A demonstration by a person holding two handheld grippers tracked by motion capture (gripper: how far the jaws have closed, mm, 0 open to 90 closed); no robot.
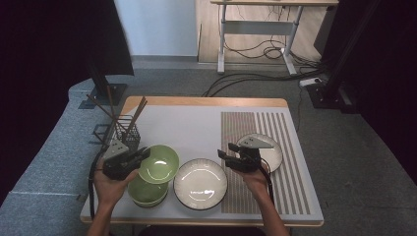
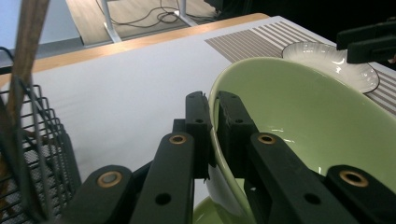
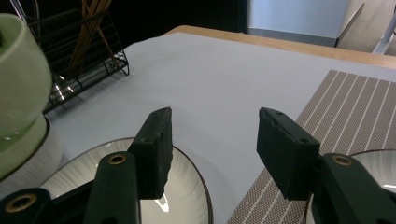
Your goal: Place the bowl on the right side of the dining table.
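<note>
Left gripper (image 1: 140,156) clenched on the rim of the upper green bowl (image 1: 160,164) — held tilted above a second green bowl (image 1: 147,192) at the table's (image 1: 196,123) near left. Right gripper (image 1: 225,151) released, jaws apart and holding nothing — between two white plates (image 1: 200,183).

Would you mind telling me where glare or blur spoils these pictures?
High view: overhead light glints on the white plate; the room's edges fall dark. Left gripper view: the wire basket at the edge is blurred. Right gripper view: the green bowl looks soft and overexposed.
</note>
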